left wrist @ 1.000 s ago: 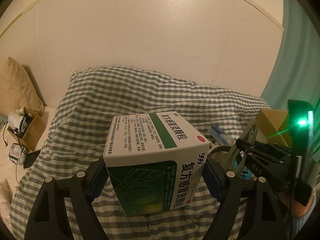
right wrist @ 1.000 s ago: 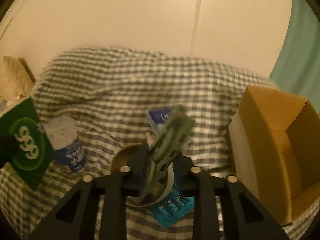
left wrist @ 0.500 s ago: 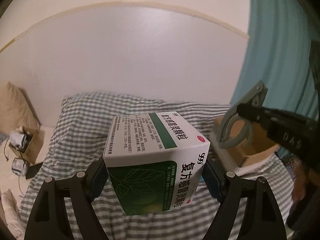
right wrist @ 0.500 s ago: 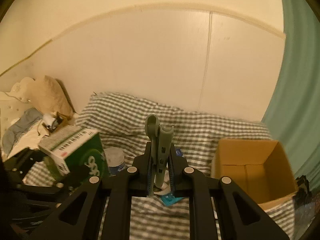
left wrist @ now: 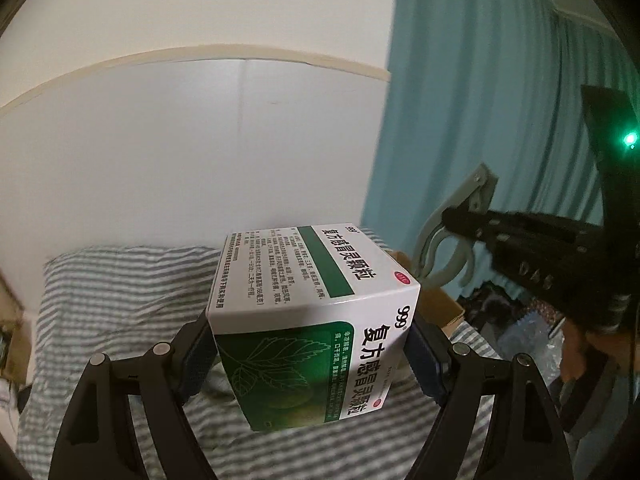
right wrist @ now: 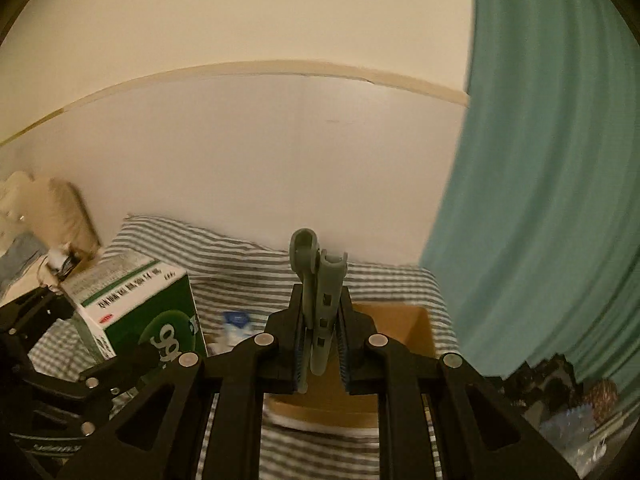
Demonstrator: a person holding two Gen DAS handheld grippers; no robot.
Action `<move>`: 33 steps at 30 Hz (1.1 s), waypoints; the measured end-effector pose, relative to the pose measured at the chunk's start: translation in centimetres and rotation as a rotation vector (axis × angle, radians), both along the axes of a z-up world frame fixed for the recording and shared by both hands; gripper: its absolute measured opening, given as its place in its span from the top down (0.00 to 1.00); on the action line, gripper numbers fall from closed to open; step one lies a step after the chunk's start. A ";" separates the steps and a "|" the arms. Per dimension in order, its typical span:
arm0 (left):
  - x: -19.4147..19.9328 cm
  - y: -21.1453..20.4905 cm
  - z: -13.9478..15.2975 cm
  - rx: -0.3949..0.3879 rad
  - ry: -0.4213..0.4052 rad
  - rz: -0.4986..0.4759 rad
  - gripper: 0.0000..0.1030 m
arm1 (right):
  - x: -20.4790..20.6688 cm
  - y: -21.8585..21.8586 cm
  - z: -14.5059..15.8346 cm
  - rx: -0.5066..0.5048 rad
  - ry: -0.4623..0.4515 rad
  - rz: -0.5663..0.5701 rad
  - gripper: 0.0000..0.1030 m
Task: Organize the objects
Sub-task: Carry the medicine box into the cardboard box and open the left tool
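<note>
Left gripper (left wrist: 310, 354) pinches the medicine box (left wrist: 316, 320) mid-air over the checked bedding (left wrist: 112, 292); "999" is readable, small print isn't. Right gripper (right wrist: 320, 354) squeezes a grey-green clip (right wrist: 318, 300), half hiding the cardboard box (right wrist: 416, 328).

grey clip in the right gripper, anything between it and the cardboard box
Nothing visible. The grey clip, clamped in the right gripper, hangs in the air with the open cardboard box just beyond it. The medicine box is off to the left.
</note>
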State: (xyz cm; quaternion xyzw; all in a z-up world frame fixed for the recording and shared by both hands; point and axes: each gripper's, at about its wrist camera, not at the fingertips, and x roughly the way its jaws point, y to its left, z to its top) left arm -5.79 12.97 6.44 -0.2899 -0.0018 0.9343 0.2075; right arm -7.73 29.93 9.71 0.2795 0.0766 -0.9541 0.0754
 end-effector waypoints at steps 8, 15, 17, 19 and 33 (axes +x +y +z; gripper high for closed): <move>-5.3 6.9 -4.8 -0.042 -0.093 -0.111 0.18 | -5.5 4.0 -5.7 0.026 -0.110 -0.041 0.87; -7.2 9.4 -8.4 -0.044 -0.145 -0.136 0.18 | -8.1 5.3 -9.4 0.004 -0.188 -0.042 0.87; -7.0 9.9 -8.9 -0.020 -0.150 -0.133 0.16 | -8.2 5.6 -9.9 -0.001 -0.196 -0.042 0.87; -7.0 9.9 -9.0 -0.005 -0.161 -0.130 0.15 | -8.4 6.2 -10.2 -0.016 -0.206 -0.052 0.87; -3.0 4.3 -2.9 -0.059 -0.063 -0.063 0.00 | -2.8 9.1 -3.9 -0.097 -0.055 -0.151 0.38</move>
